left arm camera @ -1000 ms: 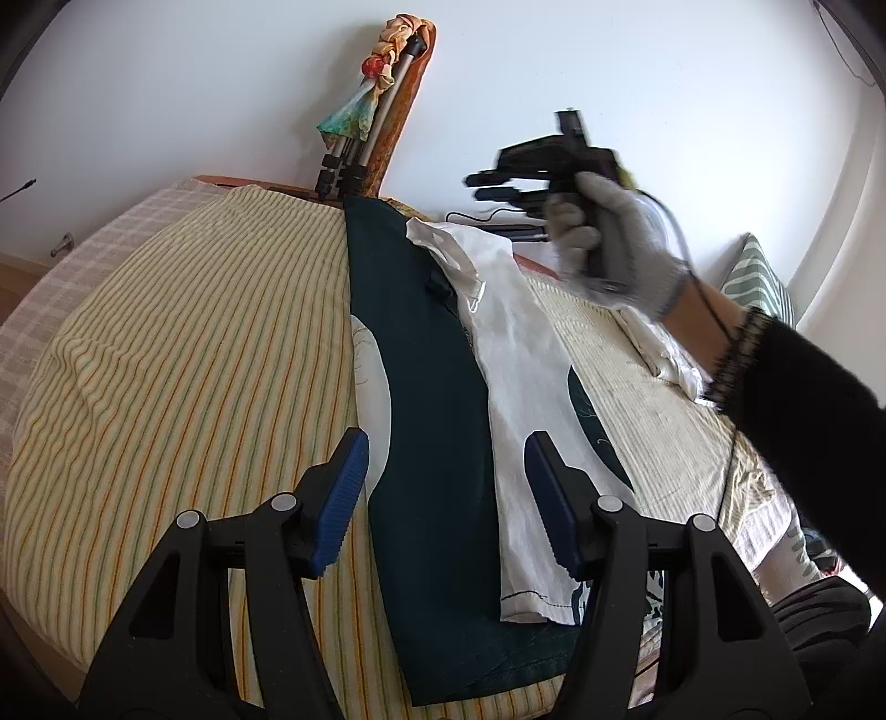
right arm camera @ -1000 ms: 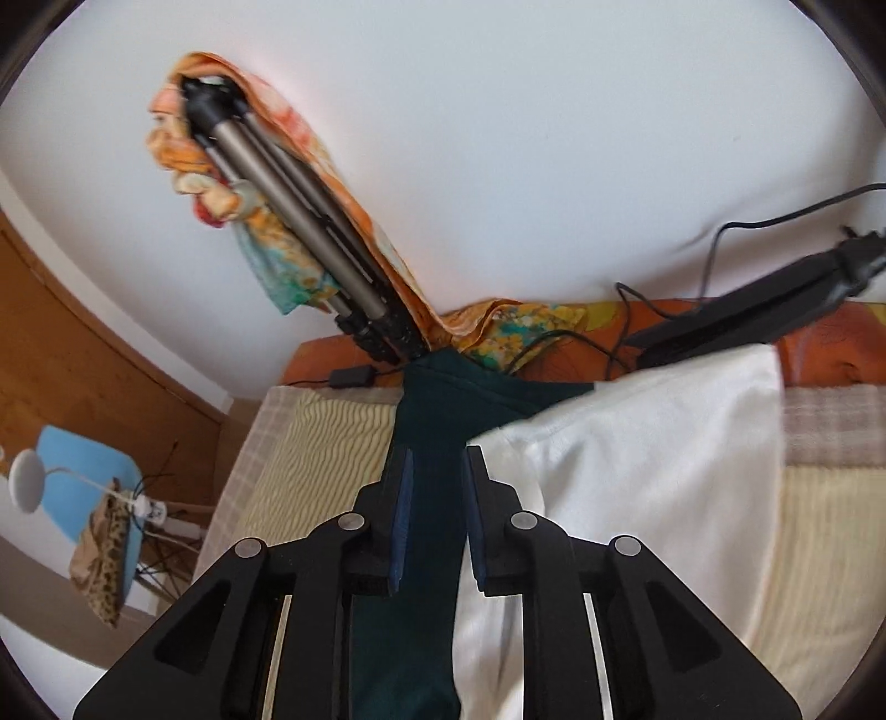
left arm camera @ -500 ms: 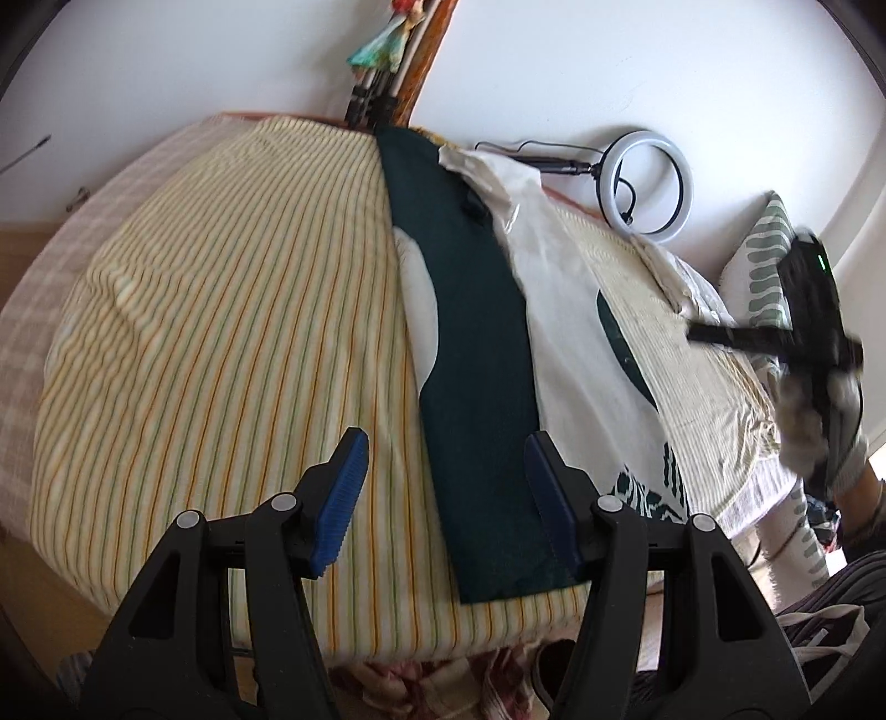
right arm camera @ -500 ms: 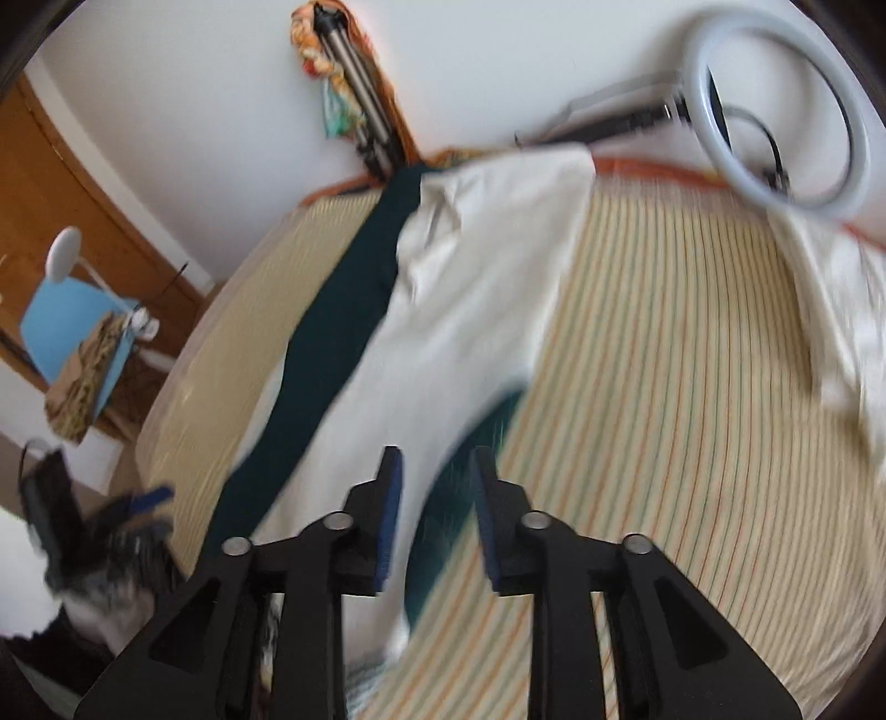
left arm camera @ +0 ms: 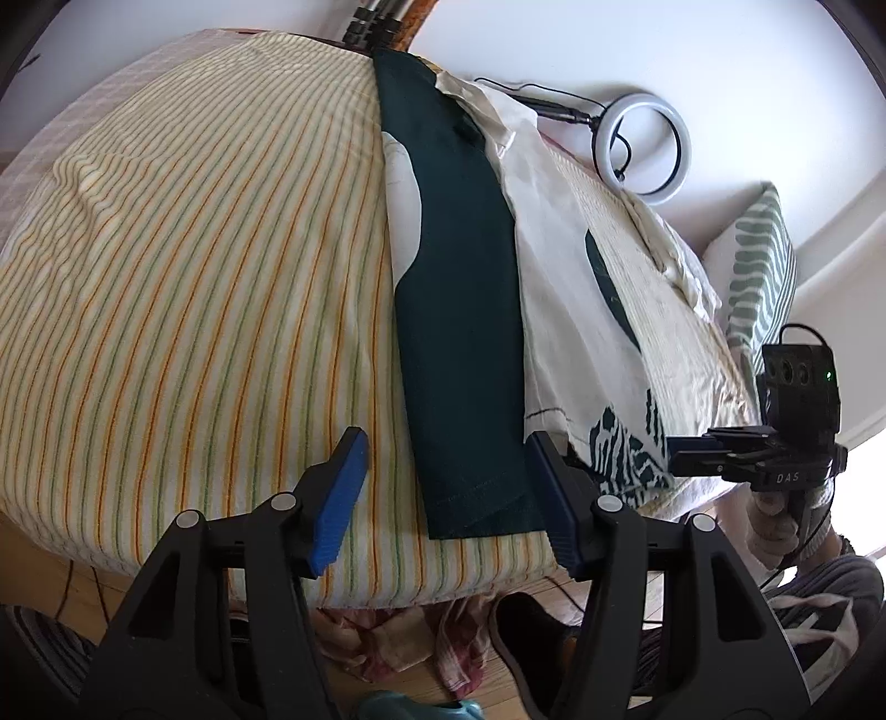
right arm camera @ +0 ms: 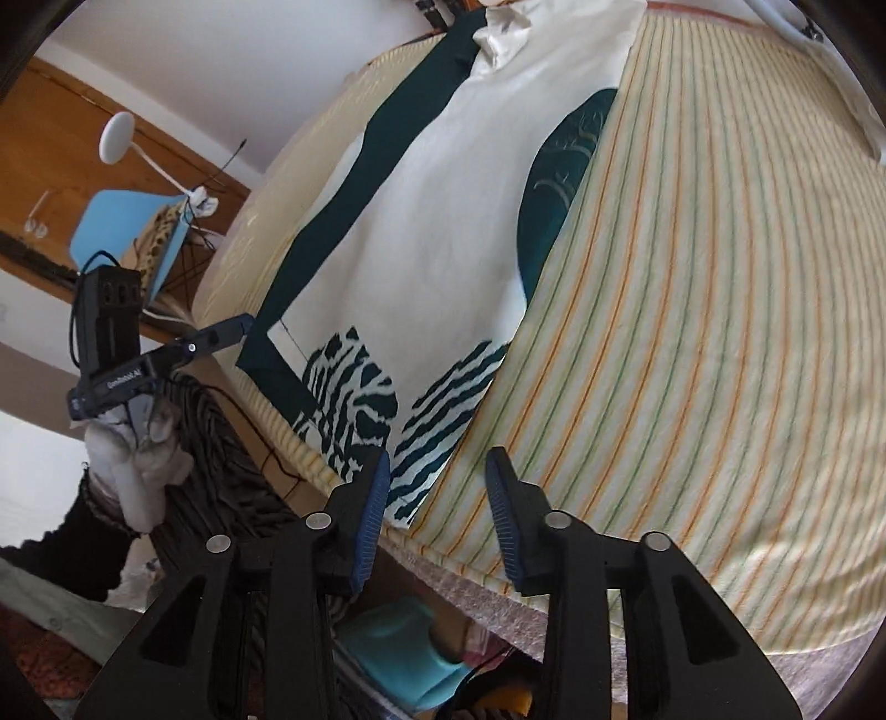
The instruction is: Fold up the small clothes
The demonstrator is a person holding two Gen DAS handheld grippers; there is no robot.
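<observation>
A dark green and cream garment (left arm camera: 459, 310) lies folded into a long strip on the striped bed (left arm camera: 194, 277), its hem at the near edge. In the right wrist view (right arm camera: 421, 221) its cream side faces up, with green zebra print at the hem. My left gripper (left arm camera: 446, 487) is open and empty, just above the green hem corner. My right gripper (right arm camera: 437, 498) is open and empty, over the printed hem corner at the bed edge. Each gripper also shows in the other's view: the right one (left arm camera: 698, 448) and the left one (right arm camera: 221, 332).
A ring light (left arm camera: 642, 149) leans on the far wall. A patterned pillow (left arm camera: 758, 277) lies at the right end of the bed. A tripod (left arm camera: 376, 22) stands at the head. A blue chair (right arm camera: 127, 227) and lamp (right arm camera: 116, 138) stand beside the bed. Shoes and cloth (left arm camera: 443, 637) lie on the floor.
Both grippers pulled back from the far end of the garment to its near hem at the bed edge. My right gripper has opened wider. The garment lies flat and released.
</observation>
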